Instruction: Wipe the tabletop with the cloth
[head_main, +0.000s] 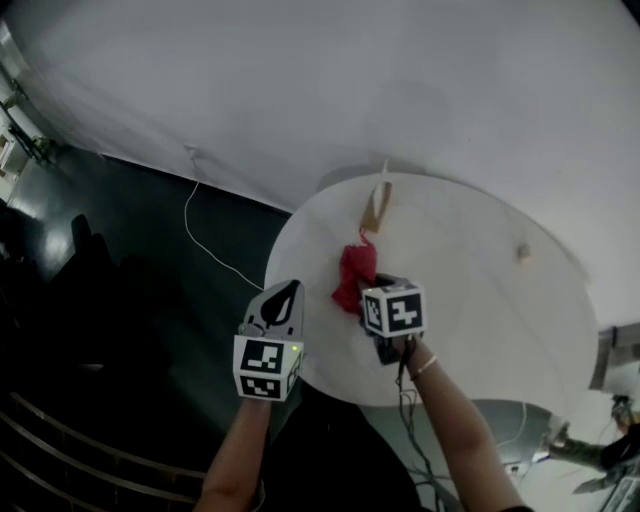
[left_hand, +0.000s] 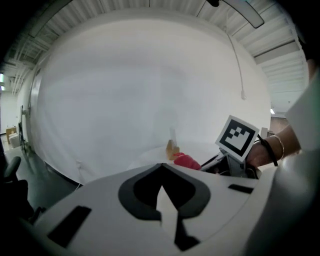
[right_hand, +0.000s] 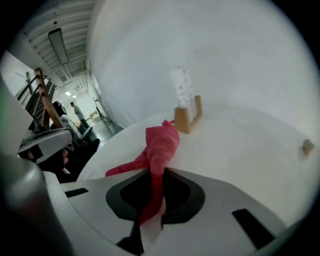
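The red cloth (head_main: 355, 272) sits bunched a little left of the middle of the round white worktop (head_main: 480, 340). One twisted end is pinched in the right tool (right_hand: 157, 182), whose jaws are closed on it (the rest stands in a heap just ahead of them, with a corner trailing to the left). Just beyond the cloth, toward the top of the head view, is a small wooden stand (head_main: 378, 200) with an upright clear card; whether it touches the cloth I cannot tell. A small tan piece (head_main: 522, 252) lies well apart, at the right of the worktop. The left tool (head_main: 288, 292) hangs at the worktop's left rim, below and left of the cloth, with its jaws together and nothing between them. A dark floor (head_main: 120, 260) fills the left of the frame, crossed by a white cable (head_main: 200, 235). A white backdrop (head_main: 400, 80) spans the top.
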